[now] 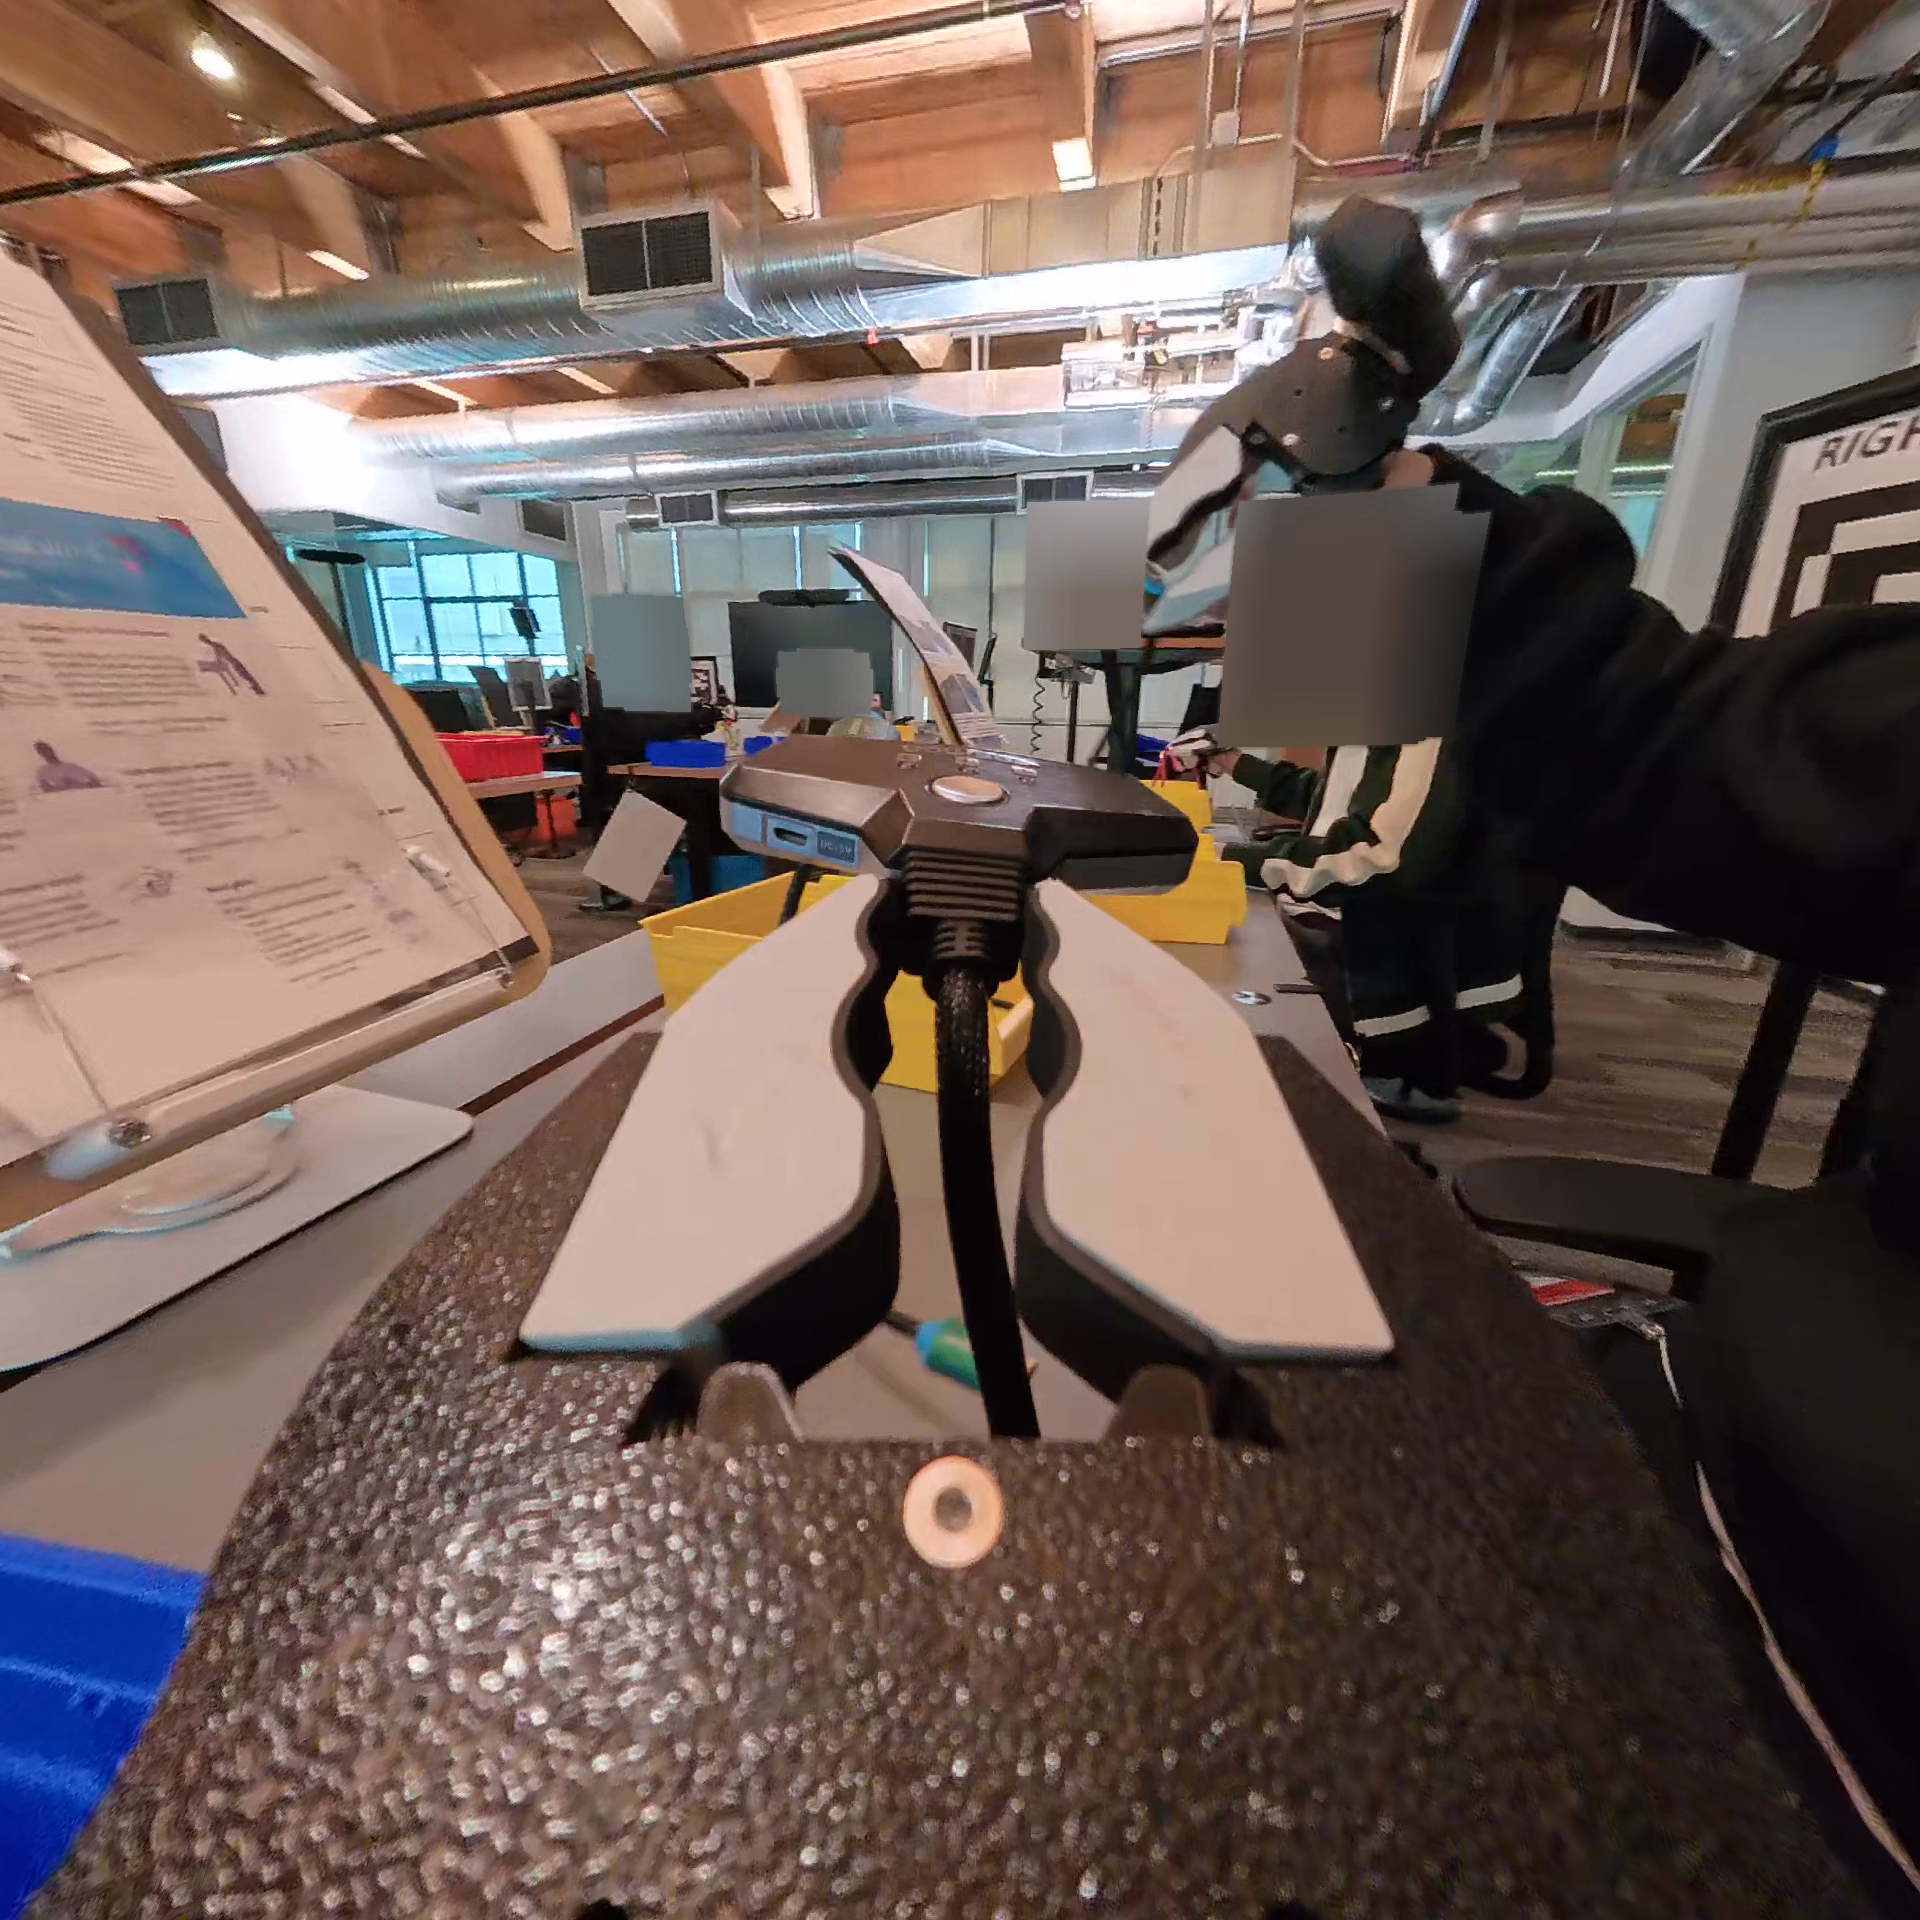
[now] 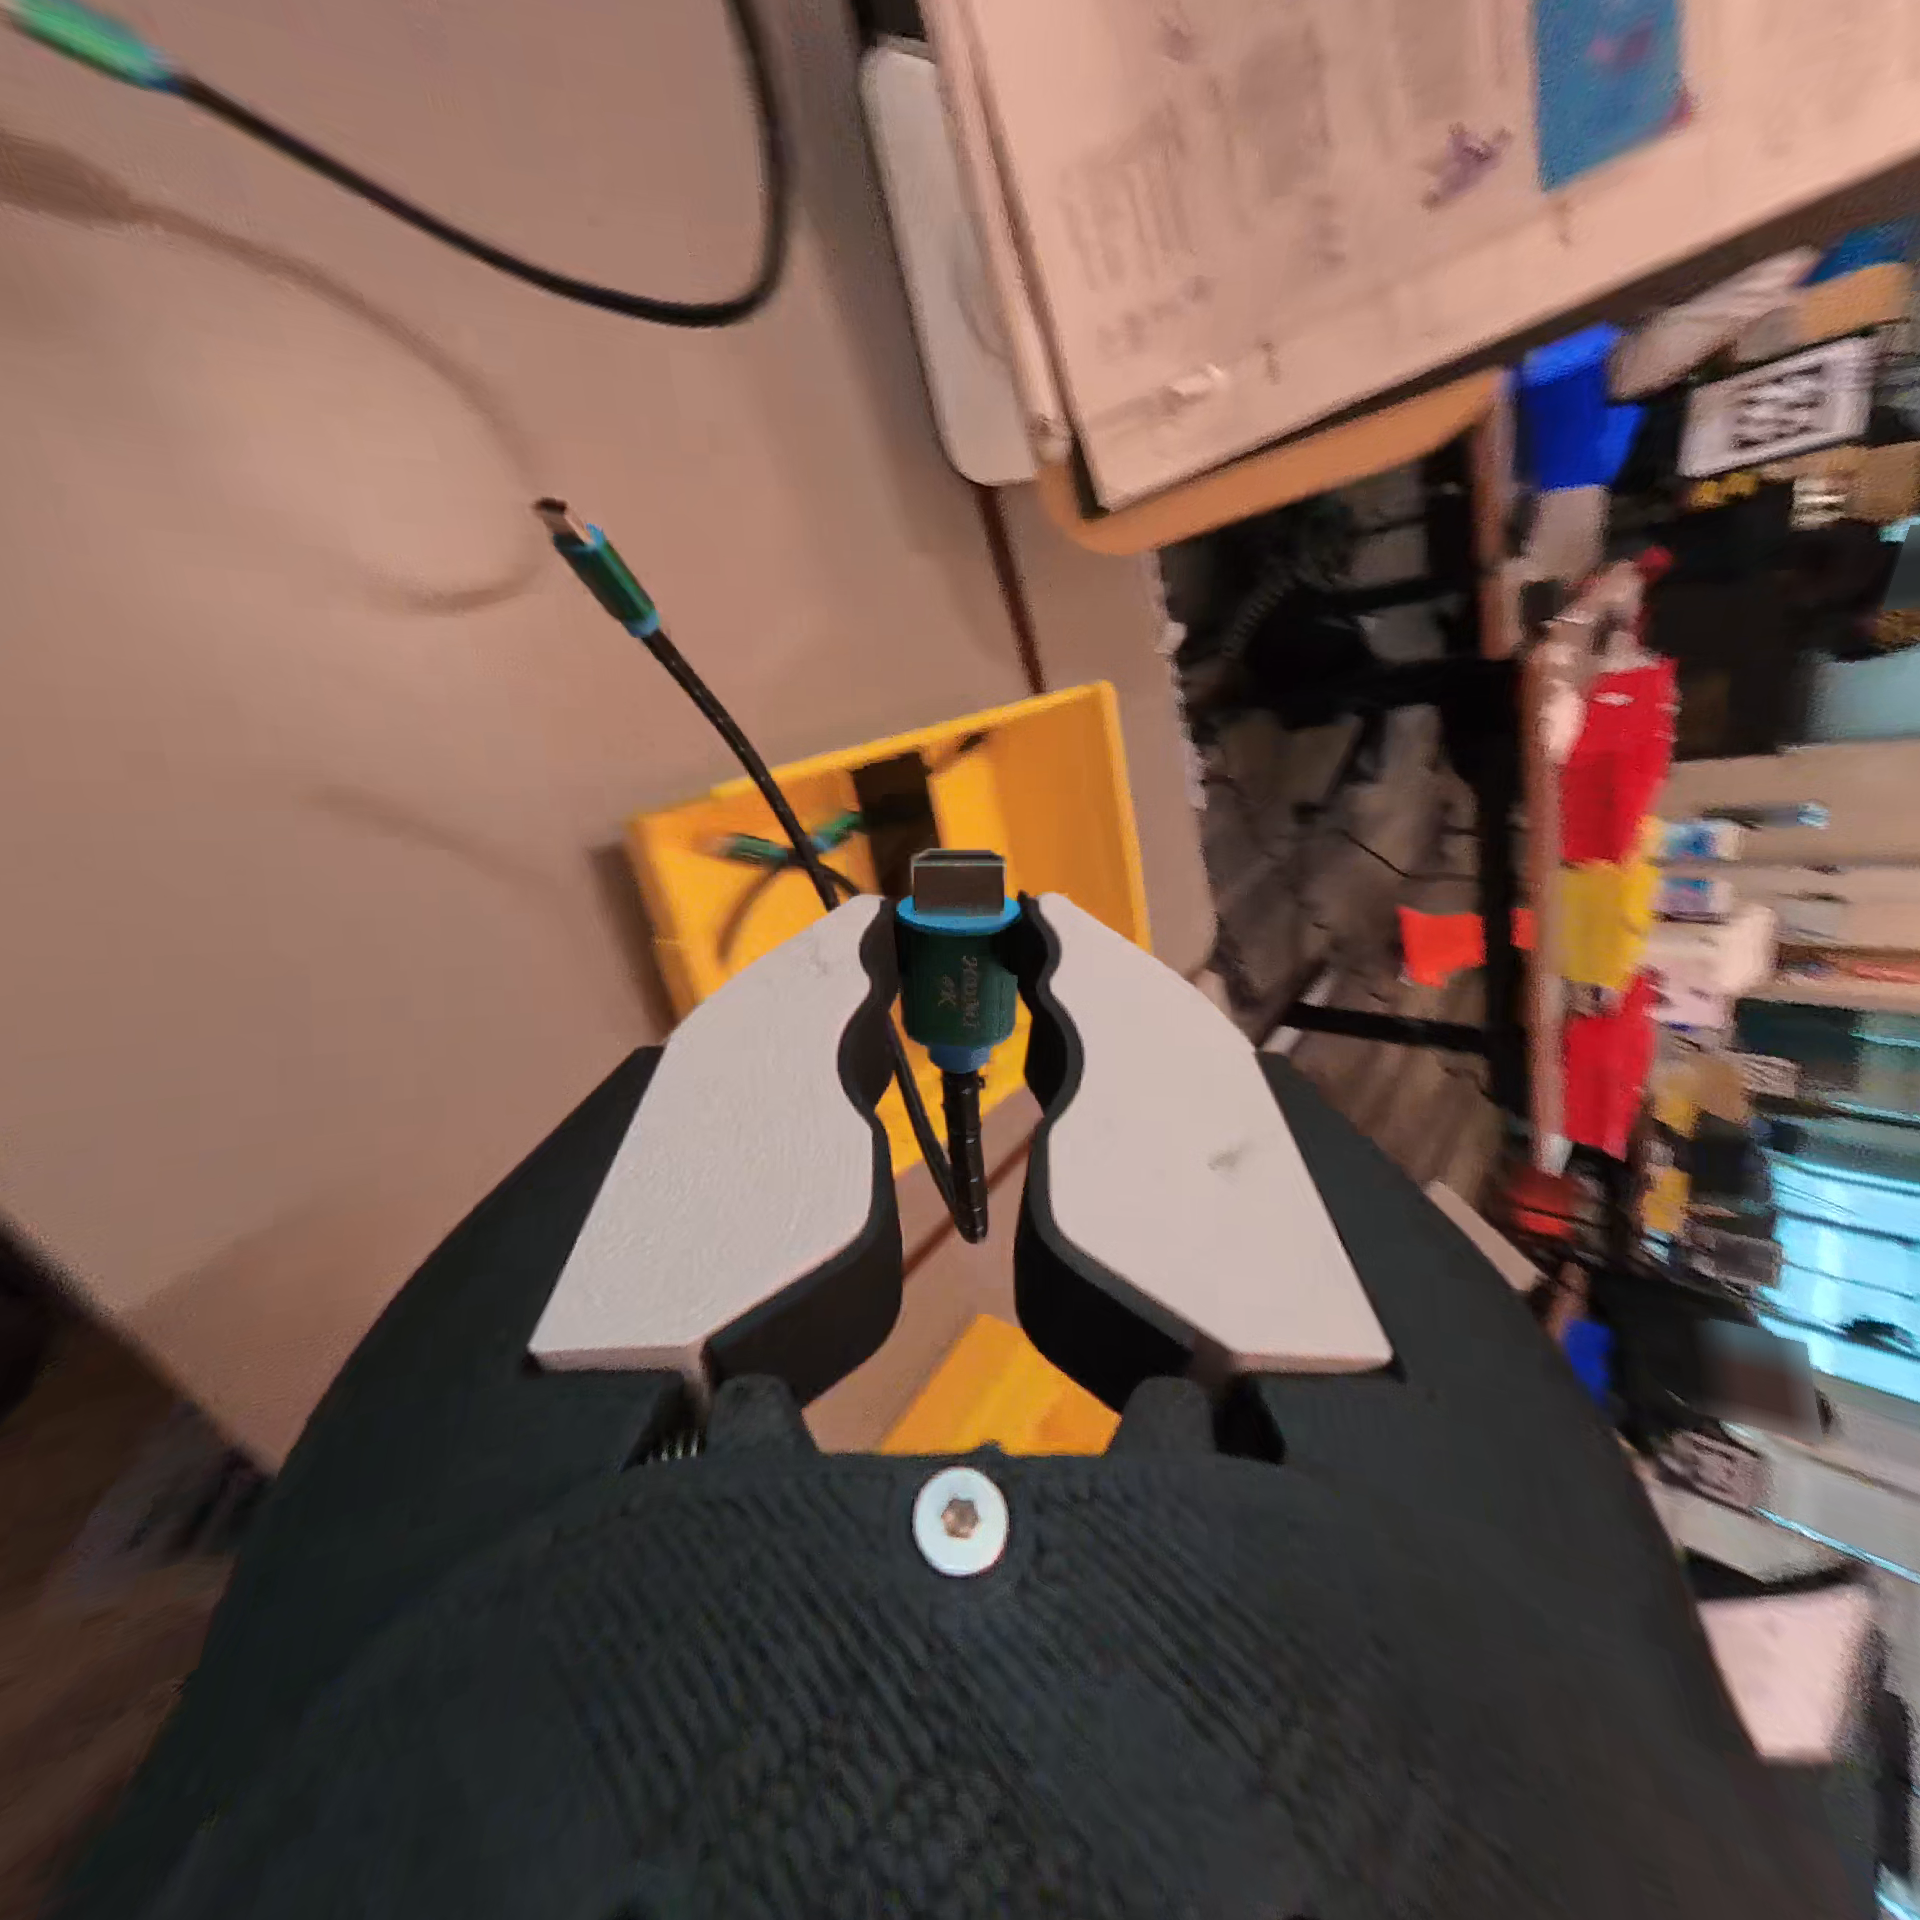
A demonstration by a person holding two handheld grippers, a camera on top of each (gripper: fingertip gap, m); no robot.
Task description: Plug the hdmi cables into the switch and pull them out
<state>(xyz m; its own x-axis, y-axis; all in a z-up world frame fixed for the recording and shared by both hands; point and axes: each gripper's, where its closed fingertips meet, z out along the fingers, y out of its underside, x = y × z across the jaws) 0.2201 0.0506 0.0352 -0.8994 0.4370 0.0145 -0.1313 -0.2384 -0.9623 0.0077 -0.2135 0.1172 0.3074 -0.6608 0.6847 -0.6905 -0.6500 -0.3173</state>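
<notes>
The left gripper (image 1: 961,925) clamps the switch (image 1: 956,816) by its ribbed cable collar, lifted just ahead of its tips. The right gripper (image 2: 961,935) pinches an HDMI plug (image 2: 956,966), metal end forward. Nothing looks plugged in yet.

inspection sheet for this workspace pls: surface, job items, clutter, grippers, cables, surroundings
Surface: tan tabletop, mostly bare.
Job's things: HDMI switch held up off the table by its strain relief; green HDMI plug with its metal tip free, not inserted.
Clutter: yellow bin holding more cables; blue bin; instruction sheet on a stand.
Grippers: left gripper jaws closed on the switch's cable neck; right gripper jaws closed on the plug.
Cables: switch's braided cable runs back between the fingers; a loose green-ended cable lies on the table.
Surroundings: open workshop, other benches, people beyond.
</notes>
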